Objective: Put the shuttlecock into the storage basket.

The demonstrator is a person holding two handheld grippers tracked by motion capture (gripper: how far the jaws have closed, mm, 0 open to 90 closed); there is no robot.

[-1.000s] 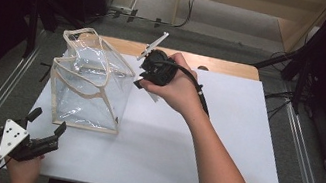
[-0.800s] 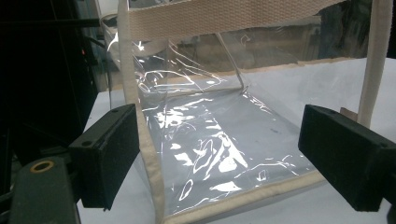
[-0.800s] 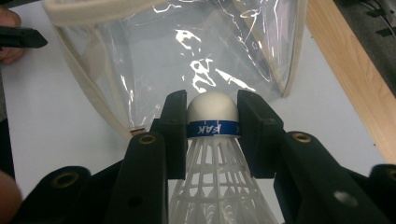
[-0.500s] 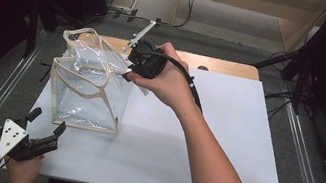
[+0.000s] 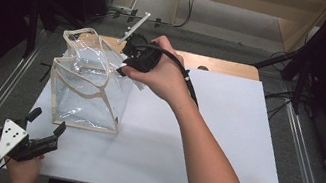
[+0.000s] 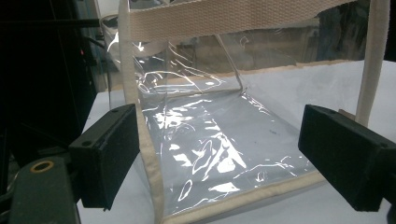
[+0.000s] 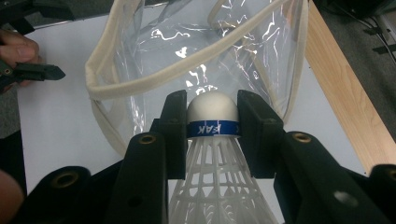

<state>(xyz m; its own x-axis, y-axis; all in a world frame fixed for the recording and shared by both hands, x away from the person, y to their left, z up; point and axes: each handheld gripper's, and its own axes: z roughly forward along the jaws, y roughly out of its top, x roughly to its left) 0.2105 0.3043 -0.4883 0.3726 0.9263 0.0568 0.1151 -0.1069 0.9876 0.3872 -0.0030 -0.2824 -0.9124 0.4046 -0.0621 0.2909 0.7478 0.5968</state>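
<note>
A clear plastic bag (image 5: 87, 93) with cream fabric trim and handles stands upright at the left of the white table. My right gripper (image 5: 126, 66) hovers at the bag's upper right rim, shut on a white shuttlecock (image 7: 212, 121) just behind its rounded cork, at the blue band. The cork points at the bag's open mouth (image 7: 201, 46). My left gripper (image 5: 48, 120) rests near the table's front left corner. It is open, and its jaws (image 6: 219, 154) frame the bag's lower front corner (image 6: 210, 140) without touching it.
The white tabletop (image 5: 202, 144) spreads to the right of the bag, with a wooden strip (image 5: 226, 66) along its far edge. Metal rails (image 5: 308, 163) run down both sides. The right gripper's black cable (image 5: 188, 78) trails over the wrist.
My right hand has risen and shifted left with the shuttlecock, from beside the bag to its top rim. The left gripper has stayed where it was.
</note>
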